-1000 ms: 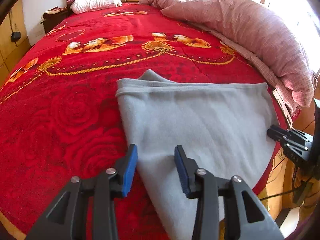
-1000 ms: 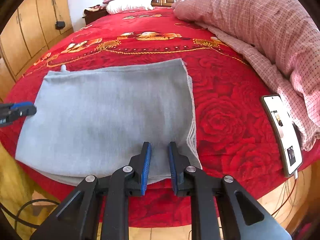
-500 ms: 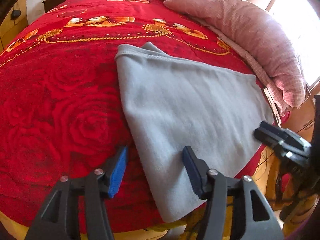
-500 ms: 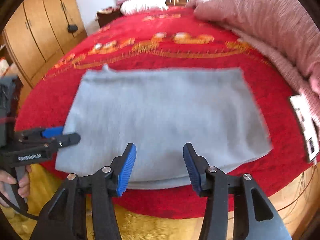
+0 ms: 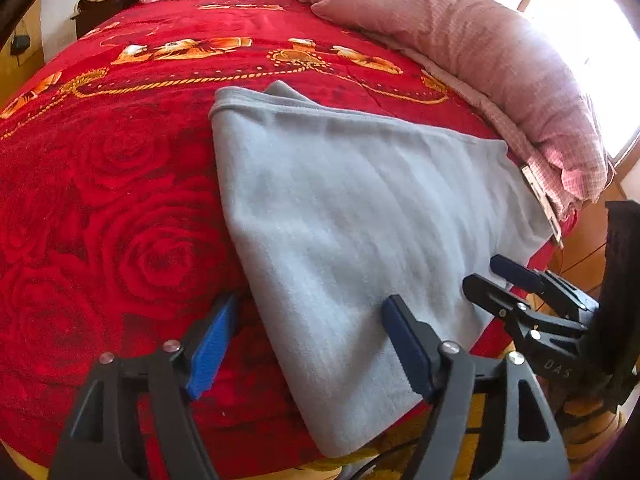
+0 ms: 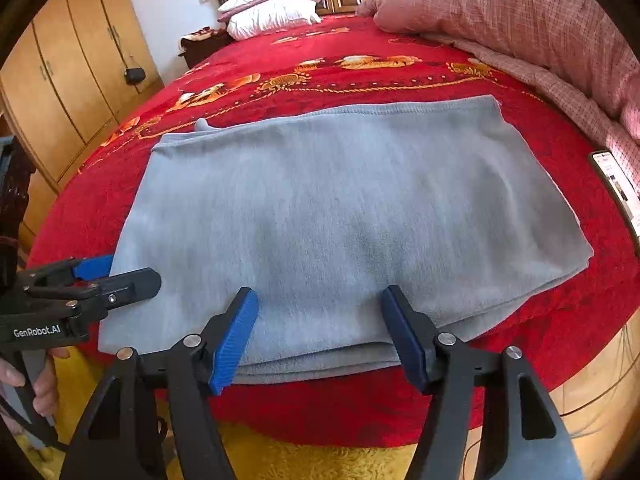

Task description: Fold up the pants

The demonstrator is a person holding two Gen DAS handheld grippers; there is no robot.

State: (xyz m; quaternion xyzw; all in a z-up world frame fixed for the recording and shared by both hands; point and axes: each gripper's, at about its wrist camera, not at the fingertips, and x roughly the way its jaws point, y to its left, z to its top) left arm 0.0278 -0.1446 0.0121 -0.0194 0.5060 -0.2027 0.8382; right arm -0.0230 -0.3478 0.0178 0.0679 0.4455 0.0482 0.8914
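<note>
The grey pants lie folded into a flat rectangle on the red bedspread, near the bed's foot edge; they also show in the right wrist view. My left gripper is open and empty, hovering over the pants' near left corner. My right gripper is open and empty, hovering just above the pants' near folded edge. Each gripper shows in the other's view: the right one at the right, the left one at the left, beside the pants.
The red rose-patterned bedspread covers the bed. A pink checked quilt is heaped along the right side. A phone lies by the quilt. Pillows sit at the headboard. Wooden wardrobes stand at the left. A yellow rug lies below.
Both grippers opened wide and drew back from the pants' near edge. The right gripper, nearly closed at the pants' right corner a second ago, let go and shifted left toward the middle.
</note>
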